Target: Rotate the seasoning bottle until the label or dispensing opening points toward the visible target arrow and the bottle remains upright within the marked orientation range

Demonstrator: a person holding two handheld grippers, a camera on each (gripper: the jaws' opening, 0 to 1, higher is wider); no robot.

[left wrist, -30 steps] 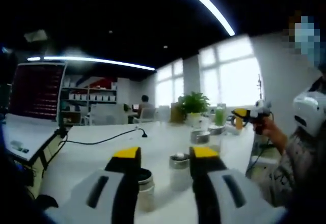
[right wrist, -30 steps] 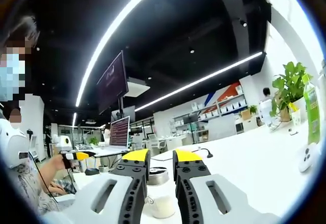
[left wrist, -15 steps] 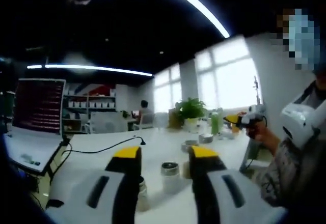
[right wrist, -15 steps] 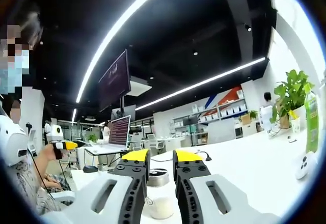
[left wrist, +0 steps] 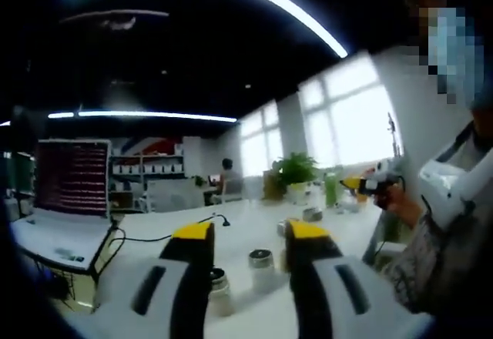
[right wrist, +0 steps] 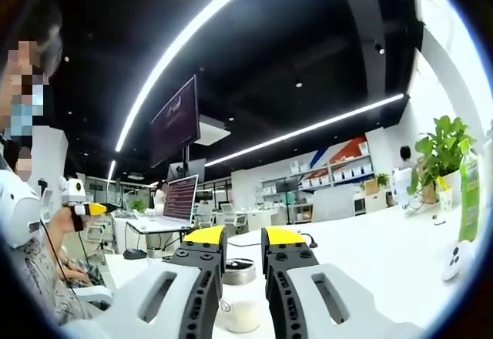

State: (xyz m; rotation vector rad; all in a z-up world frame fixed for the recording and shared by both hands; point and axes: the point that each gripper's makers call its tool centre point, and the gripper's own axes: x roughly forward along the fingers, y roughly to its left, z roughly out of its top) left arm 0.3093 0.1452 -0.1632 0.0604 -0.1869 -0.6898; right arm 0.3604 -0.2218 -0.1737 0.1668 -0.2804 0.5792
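Note:
In the left gripper view my left gripper (left wrist: 250,231) is open, its yellow-tipped jaws wide apart with nothing between them. Beyond the gap, a small seasoning bottle (left wrist: 260,268) with a metal cap stands upright on the white table (left wrist: 154,256). A second capped bottle (left wrist: 219,289) is partly hidden by the left jaw. My right gripper (right wrist: 243,236) is open with a narrow gap. Through that gap I see a metal-capped jar (right wrist: 239,271) and a white bottle (right wrist: 242,316). No arrow mark is visible.
An open laptop (left wrist: 73,192) with a black cable (left wrist: 169,229) sits on the table's left part. A potted plant (left wrist: 296,171), green bottle (left wrist: 331,189) and more small jars (left wrist: 312,214) stand at the far side. A person is at the right, hand holding the right gripper (left wrist: 368,185).
The left gripper's view has drawn back from the bottles, which look smaller and farther off. In the right gripper view, the hand with the left gripper has drifted left and slightly up.

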